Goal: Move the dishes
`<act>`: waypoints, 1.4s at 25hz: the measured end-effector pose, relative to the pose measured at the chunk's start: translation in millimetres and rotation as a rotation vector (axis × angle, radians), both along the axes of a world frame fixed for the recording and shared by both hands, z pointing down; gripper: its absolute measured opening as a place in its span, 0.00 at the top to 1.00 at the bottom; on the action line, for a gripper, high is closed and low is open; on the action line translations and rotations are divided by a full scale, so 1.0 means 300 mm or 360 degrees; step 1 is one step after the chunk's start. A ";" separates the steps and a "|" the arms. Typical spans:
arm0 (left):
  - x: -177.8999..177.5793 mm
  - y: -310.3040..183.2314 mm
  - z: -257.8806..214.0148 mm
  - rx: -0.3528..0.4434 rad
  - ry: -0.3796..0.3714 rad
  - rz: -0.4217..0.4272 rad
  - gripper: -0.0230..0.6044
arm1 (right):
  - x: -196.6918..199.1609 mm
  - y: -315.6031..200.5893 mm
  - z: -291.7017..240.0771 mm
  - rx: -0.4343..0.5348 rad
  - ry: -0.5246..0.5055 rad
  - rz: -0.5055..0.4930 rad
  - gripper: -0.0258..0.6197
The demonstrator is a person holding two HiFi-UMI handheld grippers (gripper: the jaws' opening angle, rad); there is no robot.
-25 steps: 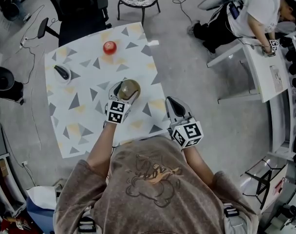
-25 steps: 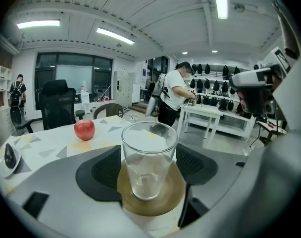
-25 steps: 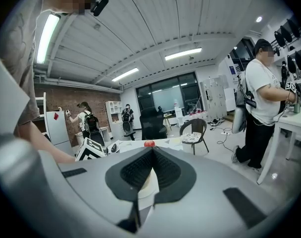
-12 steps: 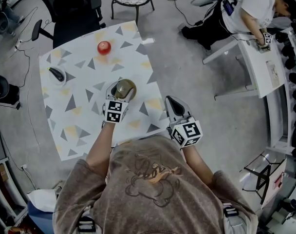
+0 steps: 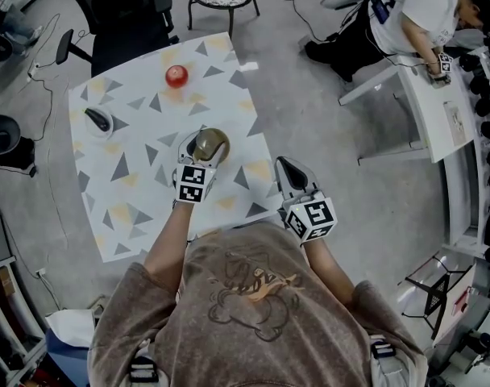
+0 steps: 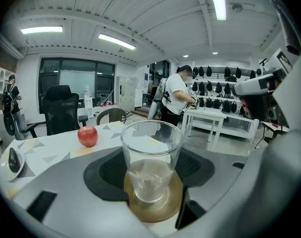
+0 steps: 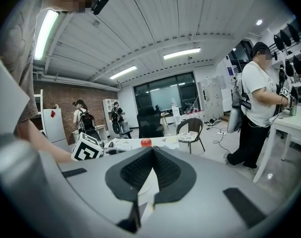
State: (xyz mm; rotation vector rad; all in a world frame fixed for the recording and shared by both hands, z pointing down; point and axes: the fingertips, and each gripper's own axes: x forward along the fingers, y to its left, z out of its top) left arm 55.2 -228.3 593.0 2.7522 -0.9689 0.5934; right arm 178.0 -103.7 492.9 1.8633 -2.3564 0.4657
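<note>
A clear empty glass (image 6: 151,162) stands on a round brown saucer (image 6: 153,209) near the middle of the patterned table (image 5: 132,176). My left gripper (image 6: 153,157) reaches over the table. Its jaws have just been closing, and their black pads now hug the glass on both sides. From above, the glass and saucer (image 5: 212,143) sit between the left gripper's (image 5: 206,142) fingers. My right gripper (image 5: 289,172) hovers at the table's right edge, shut with nothing held. Its pads (image 7: 140,170) meet at the tips in the right gripper view.
A red apple (image 5: 176,76) lies at the far side of the table. A small white dish with a dark object (image 5: 98,120) sits at the left. Chairs stand beyond the table. A person works at a white bench (image 5: 438,111) to the right.
The left jaws have drawn in slightly around the glass. Both hands keep their places, and the glass has not moved on the table.
</note>
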 end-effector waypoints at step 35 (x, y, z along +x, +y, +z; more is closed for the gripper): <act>-0.456 -0.097 -0.167 0.0098 0.0034 -0.0495 0.50 | -0.208 -0.125 0.042 -0.0017 -0.0029 -0.0308 0.95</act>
